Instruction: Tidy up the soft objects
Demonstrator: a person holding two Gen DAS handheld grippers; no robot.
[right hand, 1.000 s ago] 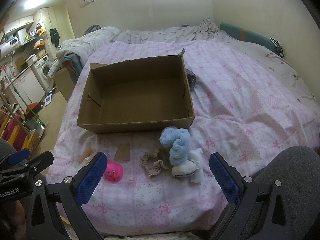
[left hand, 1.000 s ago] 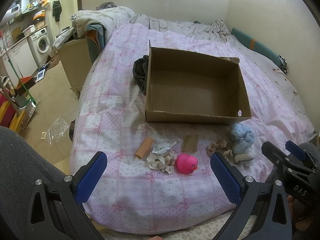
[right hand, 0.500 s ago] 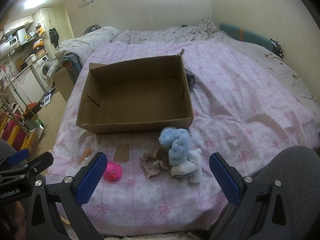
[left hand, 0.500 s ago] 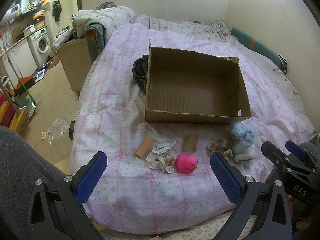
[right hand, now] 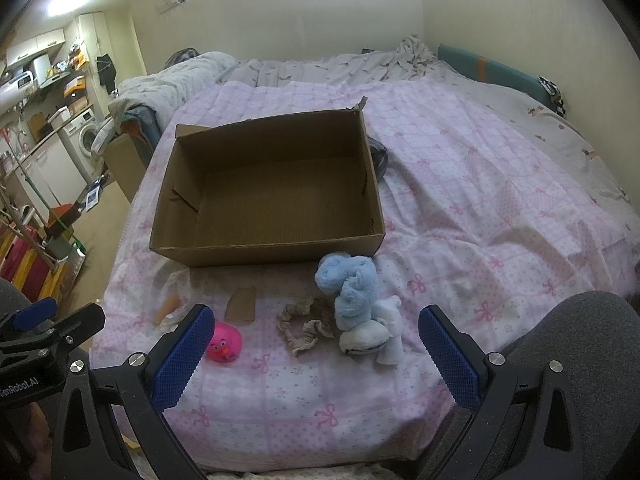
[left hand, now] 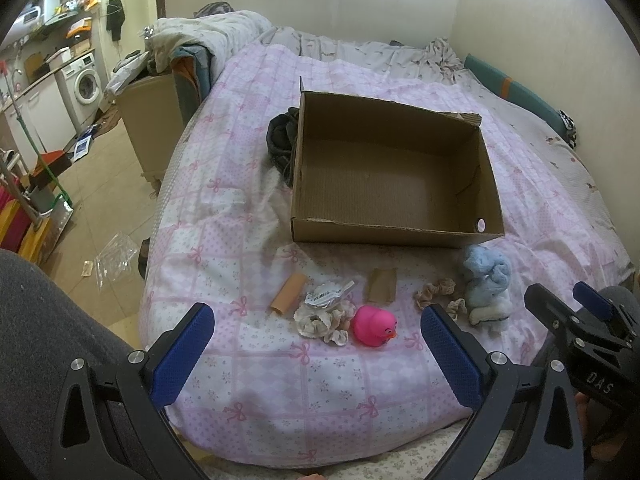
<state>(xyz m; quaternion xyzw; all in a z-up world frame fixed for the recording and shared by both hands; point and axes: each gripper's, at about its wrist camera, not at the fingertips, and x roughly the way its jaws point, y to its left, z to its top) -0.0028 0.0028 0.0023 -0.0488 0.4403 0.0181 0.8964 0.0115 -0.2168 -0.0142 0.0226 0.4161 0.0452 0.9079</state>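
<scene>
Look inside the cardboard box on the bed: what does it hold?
The cardboard box holds nothing visible, only its bare corrugated floor. The strip just behind its near wall is hidden in both views.

Empty cardboard box (right hand: 264, 188) on bed, blue towel (right hand: 352, 284) just before it — right tool (right hand: 316, 356) agape

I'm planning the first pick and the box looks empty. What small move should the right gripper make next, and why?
Probably lower the right gripper, open and holding nothing, toward the blue fluffy cloth. It lies between the fingers' line of sight, on the bedspread just in front of the cardboard box, so the carry into it would be short.
</scene>
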